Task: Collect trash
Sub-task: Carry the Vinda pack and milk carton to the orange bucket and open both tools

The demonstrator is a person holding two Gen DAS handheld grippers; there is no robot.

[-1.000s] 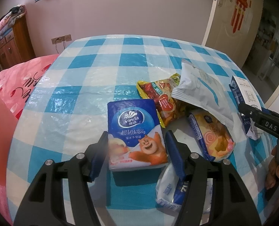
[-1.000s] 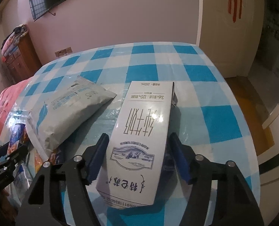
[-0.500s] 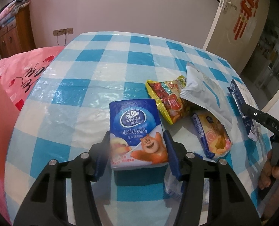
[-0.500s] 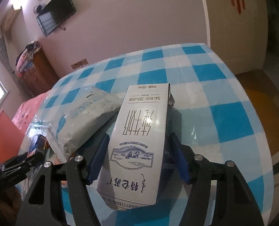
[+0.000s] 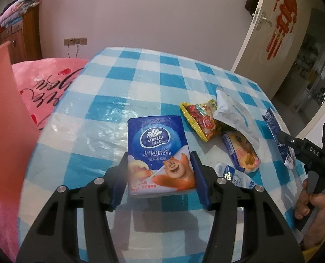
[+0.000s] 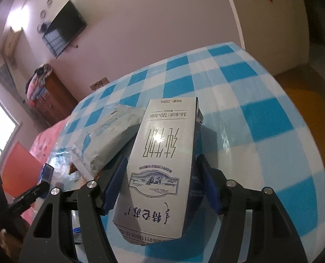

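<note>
Left wrist view: the left claw (image 5: 160, 179) has its blue pads against both sides of the tissue pack (image 5: 160, 153), a blue Vinda packet with a cartoon bear. Its jaws have just been closing onto the pack, which sits between them and casts a shadow on the bench (image 5: 140, 83) below, so it seems lifted slightly off the checked cloth. To the right lies the rest of the litter: a red and yellow snack bag (image 5: 200, 120), a grey pouch (image 5: 234, 114) lying over it, an orange snack wrapper (image 5: 243, 153) and a small blue and white sachet (image 5: 234, 176) just beside the claw's right finger. At the far right a hand (image 5: 311, 206) grips the handle of the other tool, which holds the milk carton (image 5: 278, 138) edge-on.

Right wrist view: the right claw (image 6: 160, 184) is closed partway on the milk carton (image 6: 162, 164), a white box with upside-down print, pads pressed on its long sides. The carton looks tilted up off the cloth. The grey pouch (image 6: 109, 140) lies just beside it on the left.

No bin shows in either view. As a judgement, collection is at an early stage: two items are in hand but not yet disposed of, and four more pieces remain on the bench.
</note>
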